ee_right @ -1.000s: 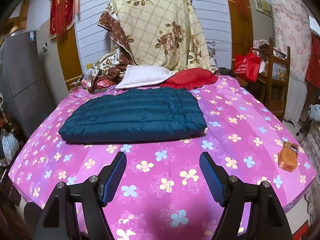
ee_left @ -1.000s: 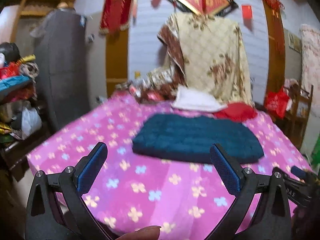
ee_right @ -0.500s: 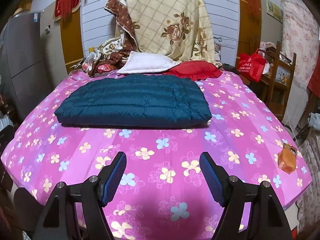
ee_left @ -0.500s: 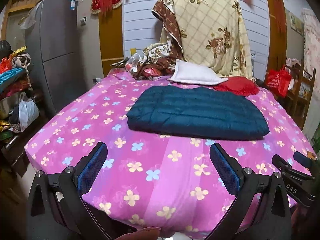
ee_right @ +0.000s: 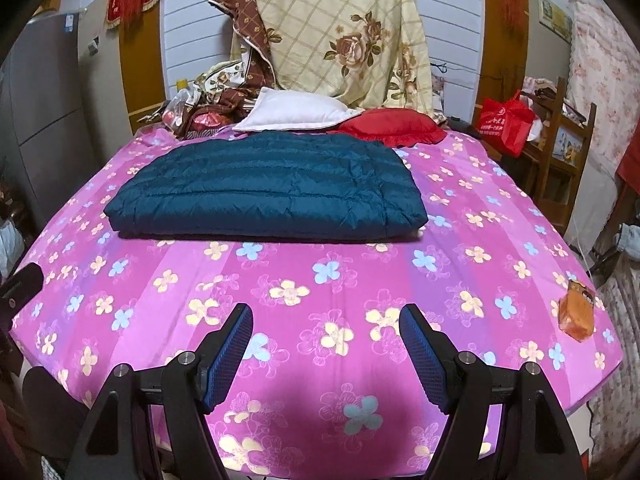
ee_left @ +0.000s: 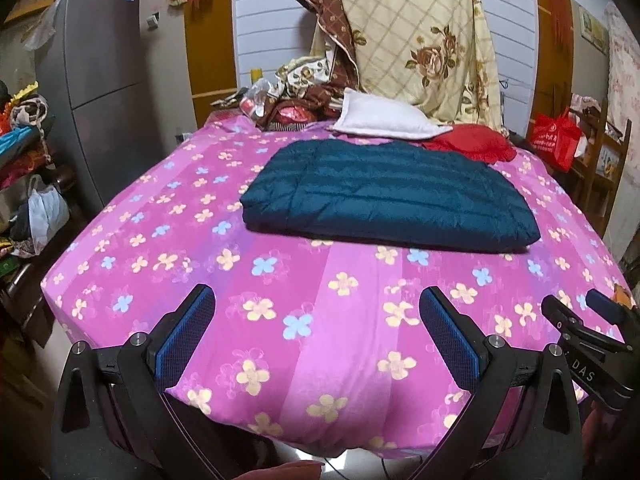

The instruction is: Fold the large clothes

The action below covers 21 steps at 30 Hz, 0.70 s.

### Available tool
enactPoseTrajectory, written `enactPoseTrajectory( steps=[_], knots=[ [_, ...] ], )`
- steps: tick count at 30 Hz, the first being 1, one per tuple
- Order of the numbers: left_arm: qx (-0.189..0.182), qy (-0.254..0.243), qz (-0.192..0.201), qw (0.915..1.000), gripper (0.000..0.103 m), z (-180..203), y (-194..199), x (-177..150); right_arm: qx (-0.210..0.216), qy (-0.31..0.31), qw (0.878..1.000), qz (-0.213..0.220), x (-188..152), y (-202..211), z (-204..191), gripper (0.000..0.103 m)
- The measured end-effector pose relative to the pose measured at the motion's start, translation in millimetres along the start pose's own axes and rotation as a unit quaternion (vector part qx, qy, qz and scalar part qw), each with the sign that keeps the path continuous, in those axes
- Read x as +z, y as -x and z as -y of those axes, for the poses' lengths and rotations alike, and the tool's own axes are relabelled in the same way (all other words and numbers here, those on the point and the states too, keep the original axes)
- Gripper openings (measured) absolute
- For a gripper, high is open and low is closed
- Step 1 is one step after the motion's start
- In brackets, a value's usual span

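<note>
Jacket [ee_right: 266, 188] folded; fingers [ee_right: 228, 356] spread.

Both wrist views look down across the bed [ee_left: 280, 320], sharing it.

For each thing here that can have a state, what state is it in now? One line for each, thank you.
Blue quilted jacket: folded flat on the bed, untouched.
White pillow: lying behind the jacket.
Red cushion: lying beside the white pillow.
Orange packet: lying near the bed's right edge.
Floral blanket: hanging at the wall.
Left gripper: open, empty.
Right gripper: open, empty.
</note>
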<state>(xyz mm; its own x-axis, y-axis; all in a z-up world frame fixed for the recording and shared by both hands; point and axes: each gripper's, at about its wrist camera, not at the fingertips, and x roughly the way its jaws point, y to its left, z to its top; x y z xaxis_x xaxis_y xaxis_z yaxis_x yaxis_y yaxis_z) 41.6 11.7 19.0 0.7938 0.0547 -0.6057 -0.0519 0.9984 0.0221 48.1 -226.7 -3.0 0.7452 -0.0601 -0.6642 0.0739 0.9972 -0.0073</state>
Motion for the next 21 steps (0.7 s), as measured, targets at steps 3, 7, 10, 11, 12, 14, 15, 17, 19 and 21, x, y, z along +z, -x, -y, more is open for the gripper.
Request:
enactPoseTrajectory(
  steps=[3, 7, 10, 11, 12, 14, 15, 17, 19, 21],
  knots=[
    [-0.001, -0.003, -0.007, 1.0, 0.102, 1, -3, -1, 0.0, 0.002, 1.0, -0.002, -1, -1, -1, 0.073],
    [-0.002, -0.007, -0.011, 0.9999, 0.102, 3, -5, -3, -0.003, 0.002, 1.0, -0.007, -1, -2, -3, 0.073],
    [-0.003, -0.009, -0.015, 0.9998, 0.102, 3, -7, -4, -0.003, 0.001, 1.0, -0.012, -2, -4, -2, 0.073],
    [-0.003, -0.01, -0.017, 0.9998, 0.102, 4, -7, -4, -0.003, 0.0, 1.0, -0.013, -2, -4, -2, 0.073],
    [-0.003, -0.01, -0.018, 0.9998, 0.102, 4, -8, -4, -0.003, 0.0, 1.0, -0.014, -3, -5, -2, 0.073],
    [-0.003, -0.011, -0.02, 0.9997, 0.102, 4, -8, -5, -0.003, -0.001, 1.0, -0.015, -3, -5, -3, 0.073],
    [-0.003, -0.01, -0.019, 0.9998, 0.102, 4, -8, -5, -0.003, -0.001, 1.0, -0.016, -3, -5, -3, 0.073],
    [-0.004, -0.012, -0.022, 0.9997, 0.102, 5, -10, -7, -0.003, -0.001, 1.0, -0.017, -4, -5, -3, 0.073],
    [-0.006, -0.013, -0.024, 0.9996, 0.102, 5, -11, -8, -0.002, 0.001, 1.0, -0.02, -5, -6, -5, 0.073],
    [-0.006, -0.013, -0.028, 0.9995, 0.102, 6, -13, -9, -0.001, 0.004, 1.0, -0.022, -6, -7, -7, 0.073]
  ],
)
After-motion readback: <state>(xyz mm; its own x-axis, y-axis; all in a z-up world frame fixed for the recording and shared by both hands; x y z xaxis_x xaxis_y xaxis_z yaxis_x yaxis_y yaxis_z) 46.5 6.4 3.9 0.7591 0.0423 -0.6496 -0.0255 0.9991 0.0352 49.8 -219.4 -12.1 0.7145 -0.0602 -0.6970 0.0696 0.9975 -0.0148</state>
